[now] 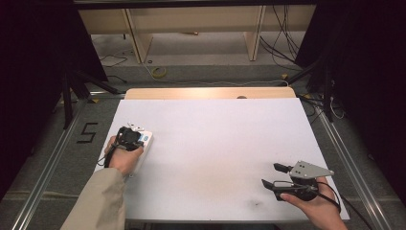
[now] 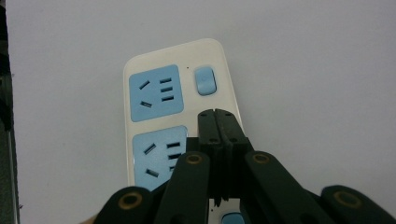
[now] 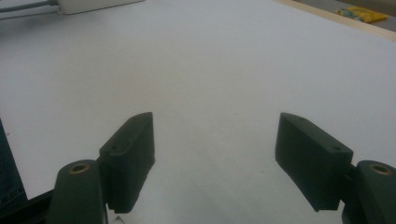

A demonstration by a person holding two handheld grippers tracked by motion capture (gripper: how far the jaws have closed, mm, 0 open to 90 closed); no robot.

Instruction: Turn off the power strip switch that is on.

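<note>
Left tool [image 2: 219, 116] clenched empty, tips over power strip [image 2: 180, 93], likely pressing its switch [image 2: 205, 80] just ahead. Right tool [image 3: 215, 154] released, idle over counter [image 3: 210, 70].

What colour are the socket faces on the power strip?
Light blue socket faces, clearest in the left gripper view.

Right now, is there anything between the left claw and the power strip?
Nothing visible. The left claw, its jaws shut, is directly over the power strip, beside the blue sockets. Whether it touches the strip cannot be told.
</note>
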